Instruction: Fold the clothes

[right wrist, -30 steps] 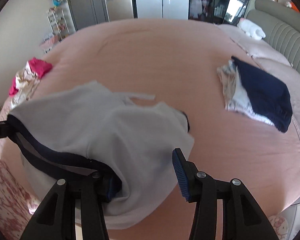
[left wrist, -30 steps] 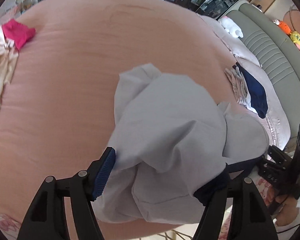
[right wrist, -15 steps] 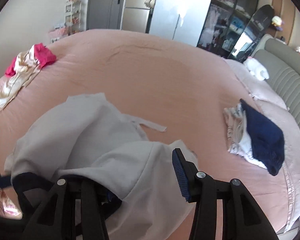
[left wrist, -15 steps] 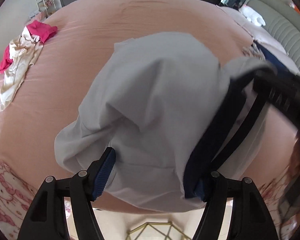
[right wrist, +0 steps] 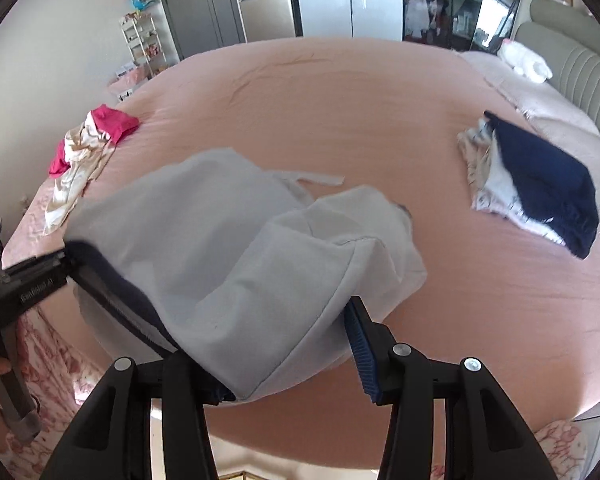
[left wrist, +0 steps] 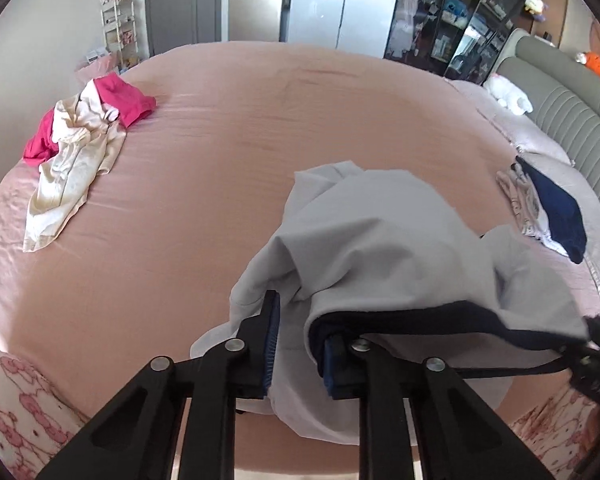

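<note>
Two grippers carry one pale grey garment [left wrist: 384,248] above the near edge of the pink bed [left wrist: 260,112]; your left gripper [left wrist: 300,344] has its fingers clamped on the dark navy waistband [left wrist: 440,318], which stretches to the right toward the other gripper; your right gripper [right wrist: 288,344] shows its left finger buried under the cloth at the waistband and its right finger [right wrist: 362,352] standing clear beside the fabric, so you cannot tell whether it truly grips; the grey cloth sags between them, its far end draped on the bed; a pink and cream heap [left wrist: 80,148] lies far left; a folded stack topped in navy [right wrist: 540,184] lies right.
</note>
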Demonstrator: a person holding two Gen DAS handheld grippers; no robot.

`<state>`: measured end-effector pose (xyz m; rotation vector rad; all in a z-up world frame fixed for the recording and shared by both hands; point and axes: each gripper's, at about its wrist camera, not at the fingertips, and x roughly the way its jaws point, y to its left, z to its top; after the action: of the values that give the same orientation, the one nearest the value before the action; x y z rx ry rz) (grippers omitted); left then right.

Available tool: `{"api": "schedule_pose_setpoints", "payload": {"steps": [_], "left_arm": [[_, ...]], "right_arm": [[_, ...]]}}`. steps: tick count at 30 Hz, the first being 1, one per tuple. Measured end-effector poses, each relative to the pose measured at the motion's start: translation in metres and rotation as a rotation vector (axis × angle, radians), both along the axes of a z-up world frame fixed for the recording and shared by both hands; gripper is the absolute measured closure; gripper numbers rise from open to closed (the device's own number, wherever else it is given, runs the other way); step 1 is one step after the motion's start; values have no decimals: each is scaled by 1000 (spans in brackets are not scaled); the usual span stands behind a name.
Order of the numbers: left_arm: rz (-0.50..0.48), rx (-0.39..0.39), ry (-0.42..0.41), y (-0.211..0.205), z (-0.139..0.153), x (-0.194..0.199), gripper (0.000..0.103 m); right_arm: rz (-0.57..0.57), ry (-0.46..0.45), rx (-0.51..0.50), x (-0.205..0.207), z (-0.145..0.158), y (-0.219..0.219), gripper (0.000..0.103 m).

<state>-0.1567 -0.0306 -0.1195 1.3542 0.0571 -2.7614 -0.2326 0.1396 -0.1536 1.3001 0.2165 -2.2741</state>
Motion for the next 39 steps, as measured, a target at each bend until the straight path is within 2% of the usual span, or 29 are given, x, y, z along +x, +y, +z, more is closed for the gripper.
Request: {"api": "schedule_pose_setpoints", "payload": {"steps": [1,3,5,7,11,13,15,17,19,22,24,26,28,31,32,34,36,38,39], "left_arm": [[-5,3,17,-1,5,1,89],[-15,8,50,-2,16,3,89],[-25,14,83,-3,27,5,90],[-35,22,119,-4,38,8,91],[-69,123,261,-15,83,17,91],[-83,169,325,-21,104,21,91],[-67,179,297,-25,101,15,91],[-55,202,211,-32,75,4,91],[-44,223,126,-38,49,-9,91],[-52,228,37,-40,19,-59,92],[-72,162,89,-39,44,-106,95],[-86,96,180,-39,104,-151,96],[-104,97,340,-41,189,-170,96],[-131,42,547,-42,295,-156,95],[-149,31,582,-44,317,-148,94],[-164,-3,624,-46,339,-127,93],[-182,-31,642,-48,337,-101,92],[-210,-23,581,-49,307,-83,92],[-222,-20,546,-49,290,-75,92]], "right_arm": [[4,-23,0,3,-6,-2,69],[11,-56,-12,8,-14,-5,78],[13,-44,-35,10,-9,-5,91],[-3,6,-66,10,8,-2,92],[-26,103,-197,6,62,9,92],[-2,121,-240,10,84,6,92],[10,133,-270,16,99,4,93],[-3,137,-280,17,97,4,93],[-25,122,-230,8,76,1,93],[-21,41,-127,-34,30,-19,96],[5,79,-111,-76,39,-46,97],[11,164,-142,-121,92,-77,97],[4,290,-204,-148,172,-90,97],[1,480,-306,-152,280,-87,97],[3,535,-337,-149,311,-84,97],[12,592,-393,-132,341,-72,97],[24,604,-453,-111,352,-59,97],[28,557,-502,-92,336,-48,96],[27,519,-502,-83,316,-43,96]]}}
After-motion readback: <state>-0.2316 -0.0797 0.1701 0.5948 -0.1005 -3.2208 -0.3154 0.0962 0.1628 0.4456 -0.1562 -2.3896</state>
